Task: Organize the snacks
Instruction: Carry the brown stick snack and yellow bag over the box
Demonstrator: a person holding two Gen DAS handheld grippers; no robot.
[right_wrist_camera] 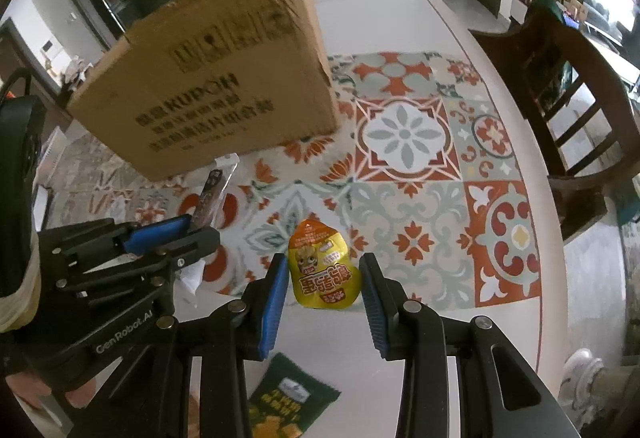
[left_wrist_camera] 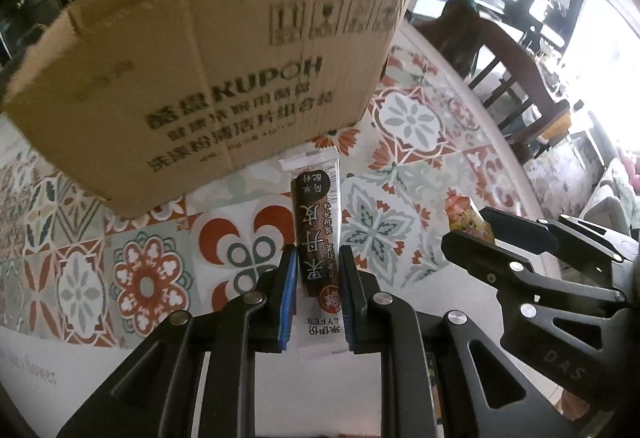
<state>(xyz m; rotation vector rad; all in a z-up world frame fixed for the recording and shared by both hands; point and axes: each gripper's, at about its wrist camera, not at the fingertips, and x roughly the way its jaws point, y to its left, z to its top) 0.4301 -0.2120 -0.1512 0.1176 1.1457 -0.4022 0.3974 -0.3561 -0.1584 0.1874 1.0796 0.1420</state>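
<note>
My left gripper is shut on a long brown snack bar in a clear wrapper, held above the patterned tablecloth just in front of the cardboard box. The bar also shows in the right wrist view, in the left gripper. My right gripper has its blue pads either side of a yellow snack pouch, touching its edges and holding it above the table. The right gripper also shows in the left wrist view with the pouch.
A dark green snack packet lies on the white table near the front edge. The patterned tablecloth covers the round table's middle. A wooden chair stands at the right. The box's open top faces away.
</note>
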